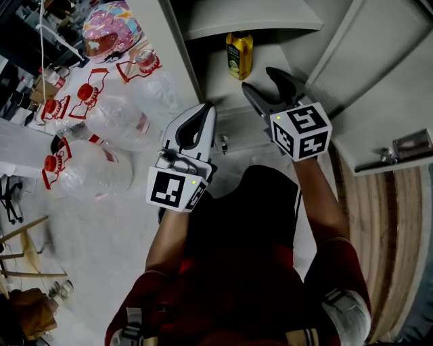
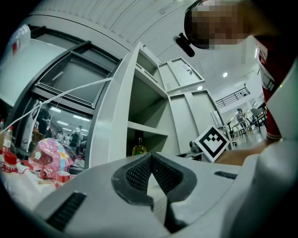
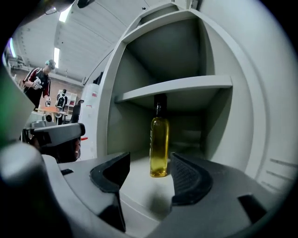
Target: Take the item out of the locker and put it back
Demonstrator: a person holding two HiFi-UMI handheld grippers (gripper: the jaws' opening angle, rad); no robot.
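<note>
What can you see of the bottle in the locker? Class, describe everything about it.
The bottle is slim and clear, glass or plastic I cannot tell. It holds yellow liquid and has a dark neck and cap. It stands upright on the locker's lower board, just under a shelf. Nothing but that board touches it. The right gripper is open in front of it, short of contact.

The head view looks steeply down over the left gripper (image 1: 206,111) and right gripper (image 1: 260,81) toward the far locker (image 1: 257,19); each gripper view faces it low along its jaws, the right one nearer; all share the bottle (image 1: 239,54) inside.
</note>
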